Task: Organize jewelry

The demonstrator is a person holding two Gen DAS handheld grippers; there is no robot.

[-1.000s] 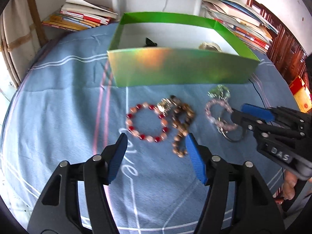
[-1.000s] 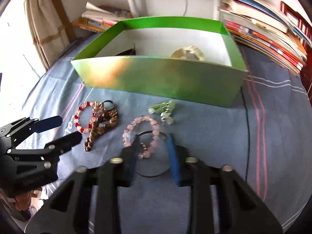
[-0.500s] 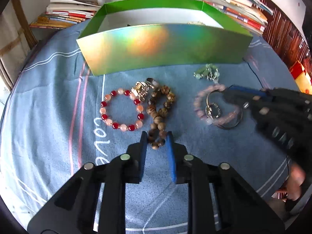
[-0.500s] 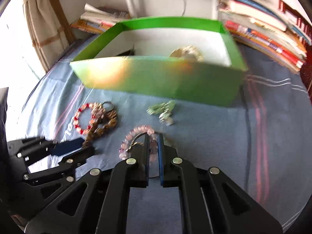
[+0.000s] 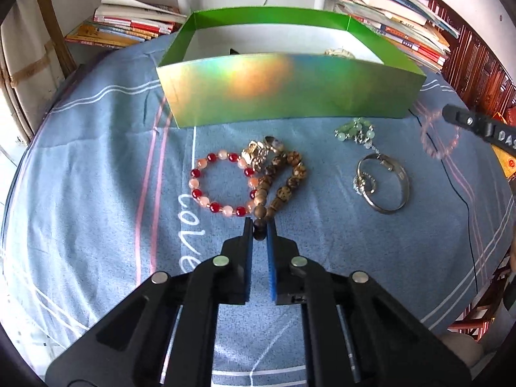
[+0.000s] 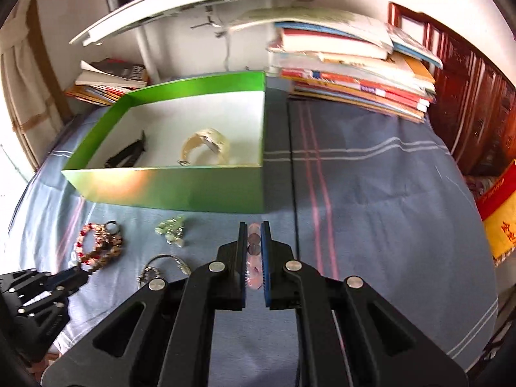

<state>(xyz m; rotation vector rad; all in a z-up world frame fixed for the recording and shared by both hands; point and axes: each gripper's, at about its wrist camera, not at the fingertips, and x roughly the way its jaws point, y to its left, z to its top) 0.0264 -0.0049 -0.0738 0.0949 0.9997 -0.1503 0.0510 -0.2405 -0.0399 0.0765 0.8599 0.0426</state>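
Observation:
My left gripper (image 5: 259, 229) is shut on the near end of a brown bead bracelet (image 5: 280, 184) that lies on the blue cloth. Beside it lie a red and pink bead bracelet (image 5: 222, 188), a gold charm (image 5: 258, 154), a green bead piece (image 5: 354, 132) and a silver bangle (image 5: 383, 187). My right gripper (image 6: 254, 245) is shut on a pink bead bracelet (image 6: 253, 258), held above the cloth; it hangs blurred in the left wrist view (image 5: 439, 138). The green box (image 6: 167, 190) holds a pale bangle (image 6: 206, 146) and a black clip (image 6: 127, 156).
Stacks of books (image 6: 351, 74) stand behind the box on the right, more books (image 5: 129, 25) on the left. A black cable (image 5: 464, 200) runs over the cloth at the right. A white pole (image 6: 146, 51) rises behind the box.
My left gripper closed on the brown bead bracelet. My right gripper closed on the pink bracelet and lifted it off the cloth to the right, leaving the silver bangle.

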